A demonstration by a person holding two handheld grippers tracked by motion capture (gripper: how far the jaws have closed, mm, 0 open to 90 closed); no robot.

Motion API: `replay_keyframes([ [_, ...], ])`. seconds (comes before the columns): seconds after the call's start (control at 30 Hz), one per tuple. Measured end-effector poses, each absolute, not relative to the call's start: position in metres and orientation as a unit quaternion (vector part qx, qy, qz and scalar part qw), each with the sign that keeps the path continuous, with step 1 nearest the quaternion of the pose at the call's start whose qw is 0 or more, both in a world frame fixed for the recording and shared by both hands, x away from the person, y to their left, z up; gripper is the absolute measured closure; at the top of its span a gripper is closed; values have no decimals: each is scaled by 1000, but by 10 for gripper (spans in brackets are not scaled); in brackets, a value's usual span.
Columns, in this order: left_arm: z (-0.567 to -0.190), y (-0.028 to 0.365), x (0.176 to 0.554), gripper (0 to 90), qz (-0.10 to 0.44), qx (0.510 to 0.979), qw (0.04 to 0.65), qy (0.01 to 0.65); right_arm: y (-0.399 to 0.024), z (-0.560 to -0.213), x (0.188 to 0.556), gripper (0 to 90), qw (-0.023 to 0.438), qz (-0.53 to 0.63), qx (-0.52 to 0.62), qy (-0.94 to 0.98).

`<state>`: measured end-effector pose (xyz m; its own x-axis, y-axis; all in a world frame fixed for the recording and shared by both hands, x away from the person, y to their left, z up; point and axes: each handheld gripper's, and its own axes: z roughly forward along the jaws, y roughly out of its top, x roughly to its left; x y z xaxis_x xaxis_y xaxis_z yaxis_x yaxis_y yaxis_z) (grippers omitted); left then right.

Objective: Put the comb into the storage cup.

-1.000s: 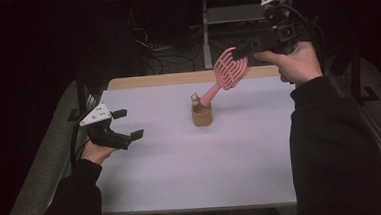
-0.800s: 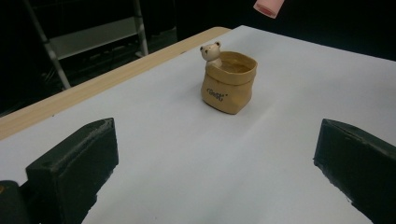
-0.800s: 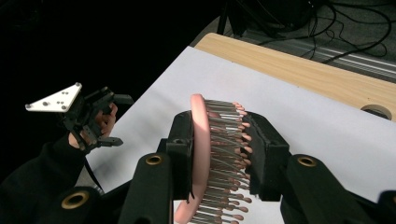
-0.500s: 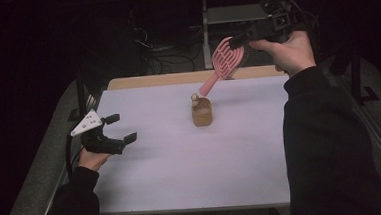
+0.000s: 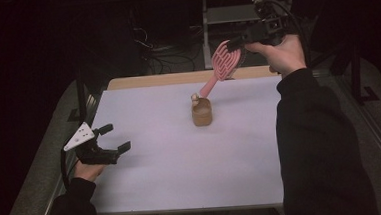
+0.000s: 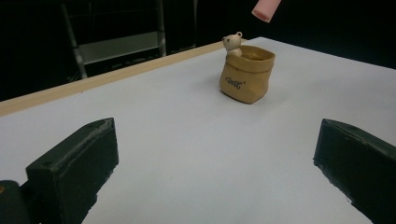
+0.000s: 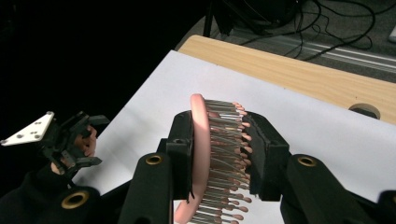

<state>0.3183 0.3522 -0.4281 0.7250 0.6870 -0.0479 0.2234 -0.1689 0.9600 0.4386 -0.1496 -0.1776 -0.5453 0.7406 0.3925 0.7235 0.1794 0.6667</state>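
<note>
A pink hairbrush (image 5: 223, 63) hangs tilted over the far middle of the table, with my right gripper (image 5: 232, 45) shut on its bristled head (image 7: 208, 158). Its handle slants down toward a tan bag-shaped holder (image 5: 201, 112) and ends in the air just above it (image 6: 265, 8). A small bear figure (image 6: 232, 43) peeks over the holder's (image 6: 246, 74) rim. My left gripper (image 5: 116, 137) stays low by the table's left edge, open with nothing between its jaws, and faces the holder. It also appears in the right gripper view (image 7: 70, 140).
A white sheet (image 5: 183, 178) covers the table, with a bare wooden strip (image 5: 176, 79) along the far edge and a round hole (image 7: 364, 110) in it. Behind the table stand a metal rack (image 5: 223, 15) and floor cables (image 5: 160, 51). A dark-sleeved right arm (image 5: 321, 149) crosses the right side.
My left gripper has sunk and drawn back toward the near left edge. The right gripper has shifted slightly with the brush, still shut on its head.
</note>
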Motion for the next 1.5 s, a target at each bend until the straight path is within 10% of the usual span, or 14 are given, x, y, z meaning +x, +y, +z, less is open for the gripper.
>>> replay_keyframes([
  [1.5,-453,371,297,0,215,717,573,335,-136,-248,466,639,-28,399,504,765],
])
